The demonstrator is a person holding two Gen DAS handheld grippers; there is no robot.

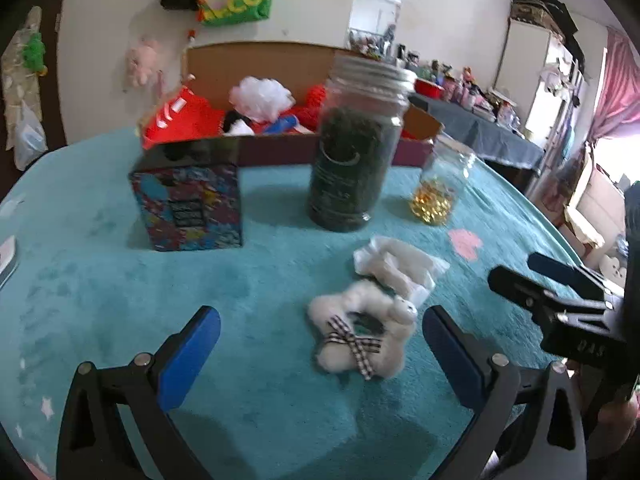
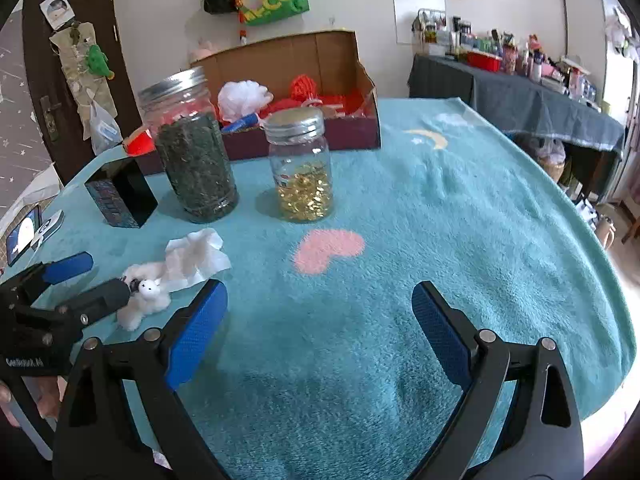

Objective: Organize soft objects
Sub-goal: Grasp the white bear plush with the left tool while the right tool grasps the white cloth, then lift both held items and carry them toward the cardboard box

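A white plush toy (image 1: 362,334) with a checked bow lies on the teal blanket, between and just beyond my open left gripper (image 1: 320,354). It also shows in the right wrist view (image 2: 146,300), partly behind the left gripper (image 2: 90,278). A crumpled white tissue (image 1: 400,266) lies just behind the toy; it shows again in the right wrist view (image 2: 196,256). A cardboard box (image 1: 256,68) at the back holds red, white and blue soft items. My right gripper (image 2: 320,330) is open and empty above bare blanket, and it shows at the right of the left wrist view (image 1: 520,270).
A tall jar of dark green leaves (image 1: 352,148), a jar of gold capsules (image 2: 302,168) and a small patterned black box (image 1: 188,204) stand between the toy and the cardboard box. A pink heart (image 2: 328,248) marks the blanket. A cluttered side table (image 2: 516,92) stands at the far right.
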